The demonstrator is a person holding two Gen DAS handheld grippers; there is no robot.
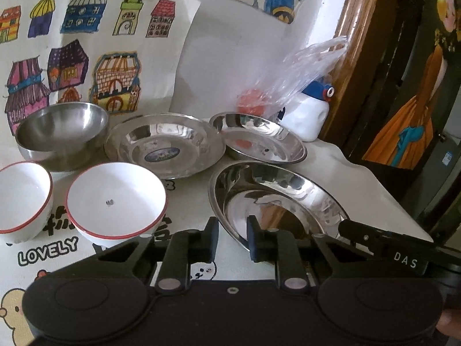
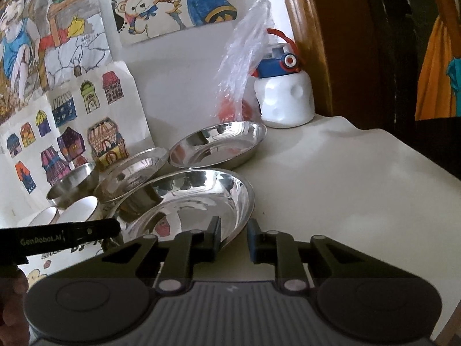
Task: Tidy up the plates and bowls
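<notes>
On the surface (image 1: 331,161), going left to right in the left wrist view: two white red-rimmed bowls (image 1: 116,201), a steel bowl (image 1: 62,132) behind them, a flat steel plate (image 1: 164,144), a far steel dish (image 1: 259,138) and a near steel dish (image 1: 276,199). The left tool (image 1: 232,238) straddles the near dish's left rim, fingers apart, not clamped. The right tool (image 2: 234,239) brackets its right rim likewise (gap visible both sides). A white bottle (image 2: 283,98) stands behind.
</notes>
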